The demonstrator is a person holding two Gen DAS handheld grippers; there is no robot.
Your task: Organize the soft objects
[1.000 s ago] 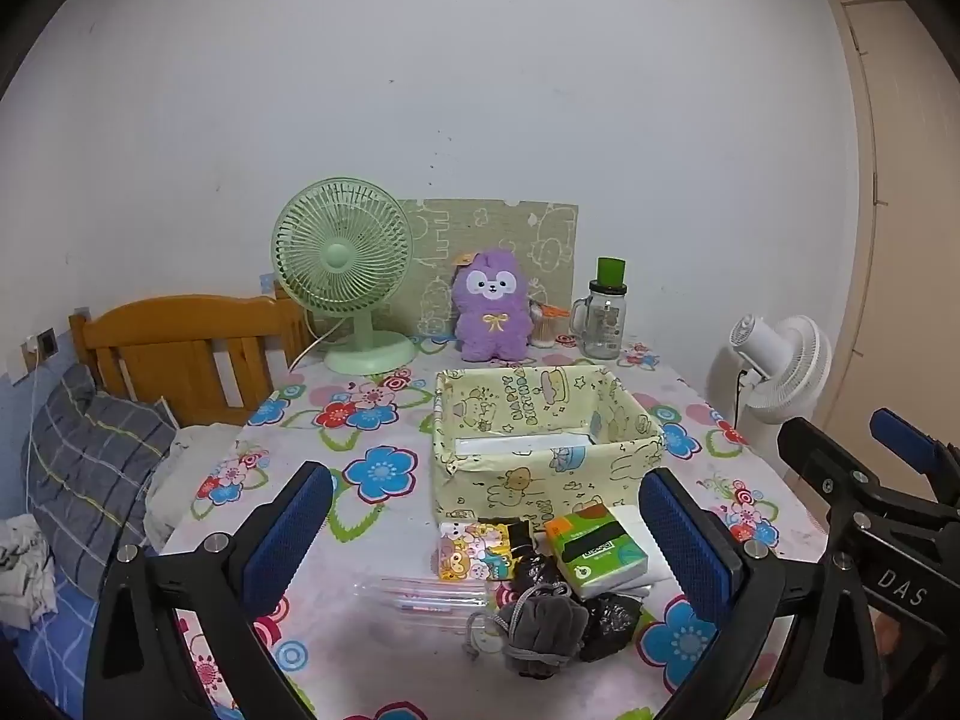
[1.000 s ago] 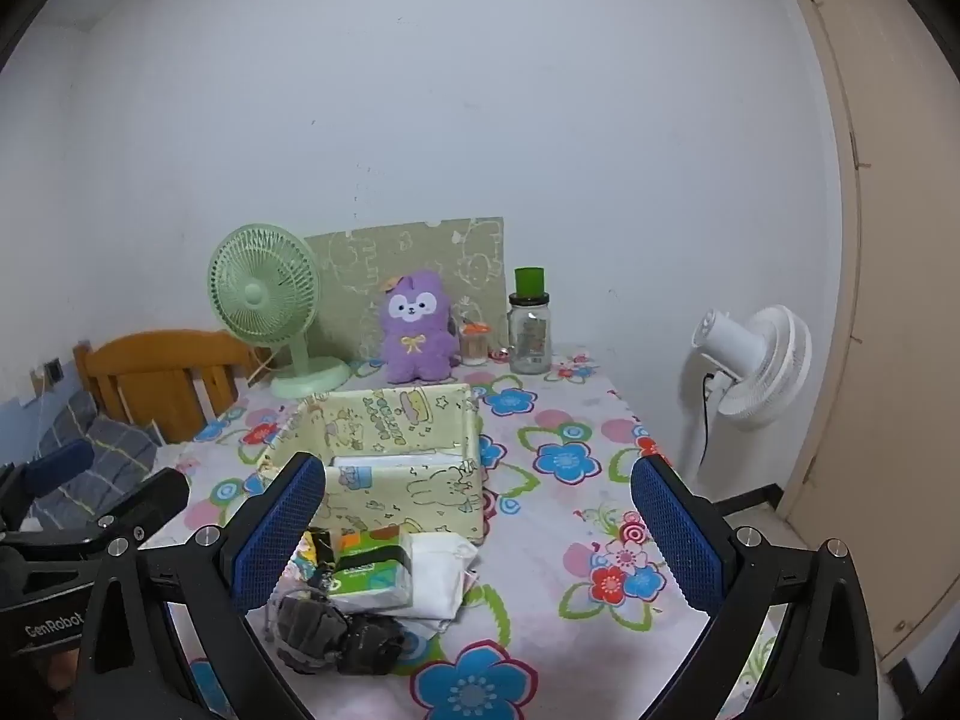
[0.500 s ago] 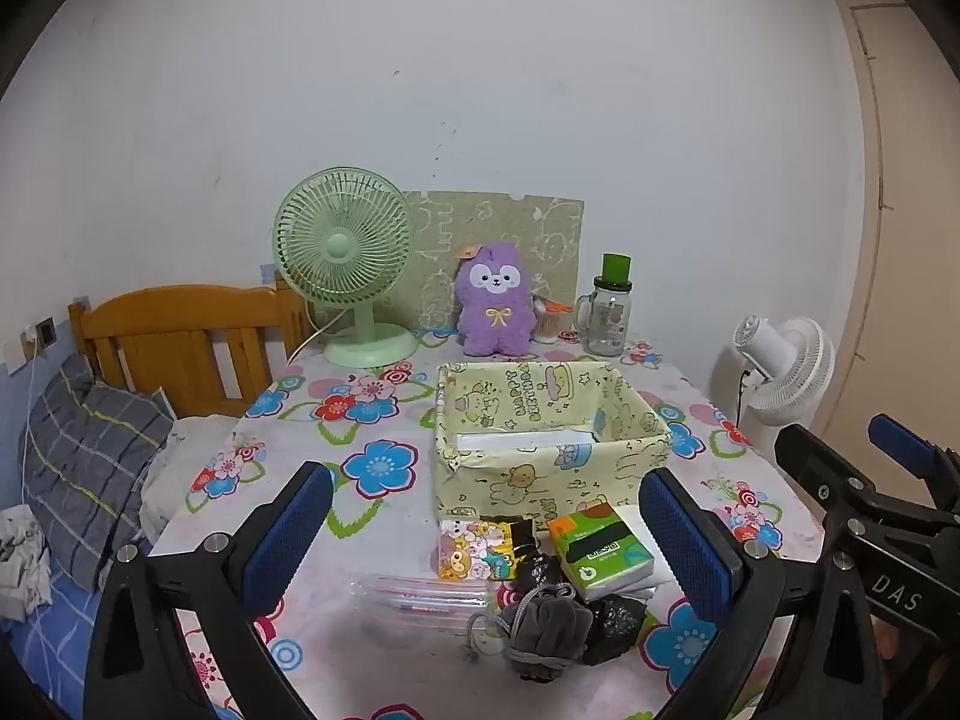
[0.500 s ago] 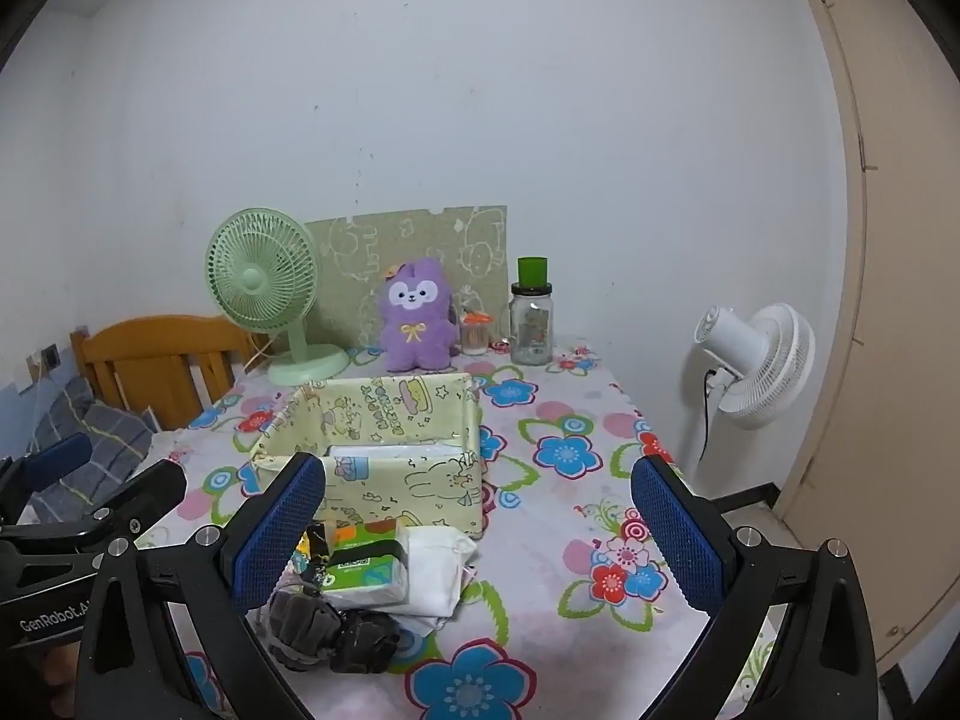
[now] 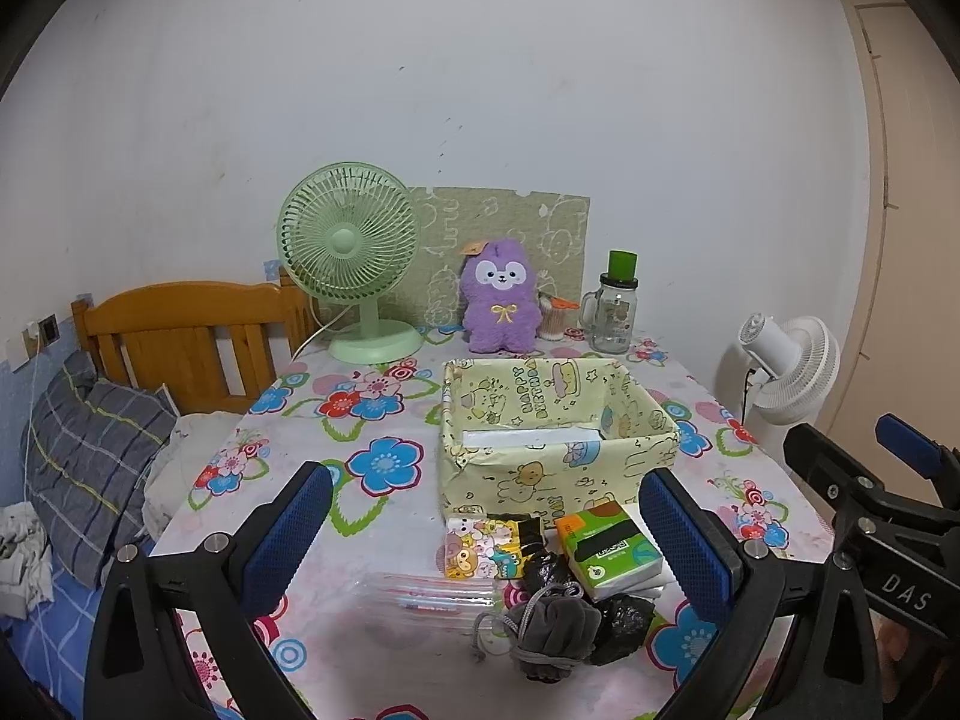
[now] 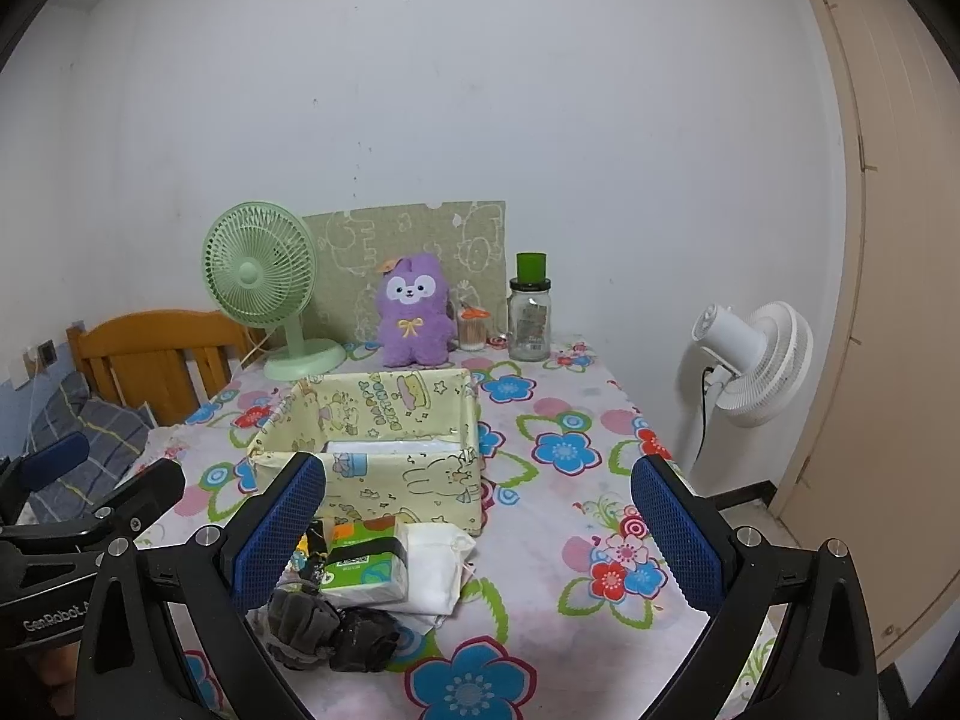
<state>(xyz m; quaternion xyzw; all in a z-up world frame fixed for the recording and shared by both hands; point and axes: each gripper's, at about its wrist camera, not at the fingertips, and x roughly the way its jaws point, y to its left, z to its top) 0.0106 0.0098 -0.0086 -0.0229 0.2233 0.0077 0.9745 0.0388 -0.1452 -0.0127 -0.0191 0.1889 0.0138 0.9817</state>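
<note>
Both claws are held wide open above the near edge of the floral worktop (image 5: pixel 384 462), nothing gripped in either. Between the left claw (image 5: pixel 480 534) fingers, a small pile is seen: a green tissue pack (image 5: pixel 606 546), a cartoon-print packet (image 5: pixel 480 552) just left of it, and a grey drawstring pouch (image 5: pixel 555 624) with a black bundle (image 5: pixel 621 630) touching it, nearest the claw. Just beyond the pile, a yellow patterned box (image 5: pixel 558 462) is parked. From the right claw (image 6: pixel 477 531), the same pile is found by its left finger, with a white cloth (image 6: pixel 435 570) under the tissue pack. A purple plush (image 5: pixel 498 300) is propped far back by the wall.
</note>
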